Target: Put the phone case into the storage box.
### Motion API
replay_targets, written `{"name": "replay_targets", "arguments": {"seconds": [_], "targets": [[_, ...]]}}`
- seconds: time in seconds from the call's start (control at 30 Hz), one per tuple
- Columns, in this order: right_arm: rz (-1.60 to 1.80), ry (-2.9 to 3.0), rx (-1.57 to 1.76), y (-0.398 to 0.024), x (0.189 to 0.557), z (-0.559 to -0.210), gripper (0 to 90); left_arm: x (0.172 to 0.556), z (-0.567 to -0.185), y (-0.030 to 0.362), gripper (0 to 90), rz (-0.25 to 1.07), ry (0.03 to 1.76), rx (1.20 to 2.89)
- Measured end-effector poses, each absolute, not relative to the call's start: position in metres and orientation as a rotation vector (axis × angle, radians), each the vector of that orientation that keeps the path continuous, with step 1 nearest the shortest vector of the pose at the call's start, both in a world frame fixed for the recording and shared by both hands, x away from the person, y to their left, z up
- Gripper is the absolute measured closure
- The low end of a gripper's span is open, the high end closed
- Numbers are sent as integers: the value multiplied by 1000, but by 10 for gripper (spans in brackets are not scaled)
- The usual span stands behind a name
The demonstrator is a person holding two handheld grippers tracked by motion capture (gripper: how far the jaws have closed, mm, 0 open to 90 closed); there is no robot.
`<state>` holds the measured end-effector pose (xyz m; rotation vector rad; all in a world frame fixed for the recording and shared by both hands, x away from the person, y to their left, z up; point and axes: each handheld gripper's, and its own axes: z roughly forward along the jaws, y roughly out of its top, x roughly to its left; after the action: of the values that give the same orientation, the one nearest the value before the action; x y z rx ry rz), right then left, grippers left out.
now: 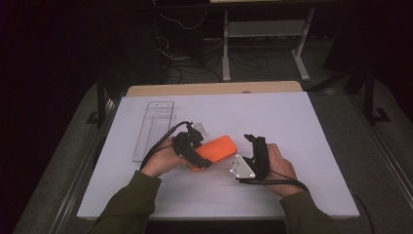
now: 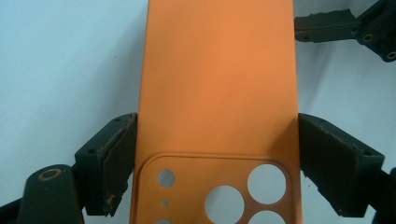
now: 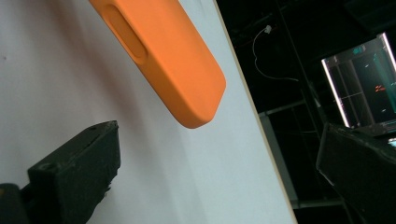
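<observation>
The left gripper [image 1: 195, 148] clamps an orange phone case [image 1: 217, 149] across its width: in the left gripper view both black pads press the case's [image 2: 217, 84] long edges just above the camera cut-out, whose round holes sit near the jaw roots. The case runs straight out ahead of this gripper, back face up, over the white table [image 1: 292, 126].

The right gripper [image 1: 256, 146] stands just beside the case's far end, not touching it, jaws spread wide with nothing between them. In the right gripper view the case's rounded corner [image 3: 187, 88] hangs ahead of and above the gap between the jaws, with a side-button recess visible on its edge. The right gripper's jaw tips also show at the upper right of the left gripper view [image 2: 345, 28], just off the case's edge.

A clear plastic tray [image 1: 154, 129] lies flat on the table on the outer side of the left gripper, well apart from the case. Nothing lies between the two grippers except the case itself. Beyond the table's far edge are a metal stand [image 1: 265, 39] and loose cables [image 1: 190, 68] on the dark floor.
</observation>
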<state>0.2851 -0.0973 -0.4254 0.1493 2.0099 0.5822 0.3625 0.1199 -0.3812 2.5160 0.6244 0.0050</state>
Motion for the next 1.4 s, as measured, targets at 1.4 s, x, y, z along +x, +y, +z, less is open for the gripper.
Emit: {"name": "replay_targets", "arguments": {"seconds": [1.4], "targets": [[411,1854,-94,-79,272,-434,0,360,-378,118,158,13,626,2515]]}}
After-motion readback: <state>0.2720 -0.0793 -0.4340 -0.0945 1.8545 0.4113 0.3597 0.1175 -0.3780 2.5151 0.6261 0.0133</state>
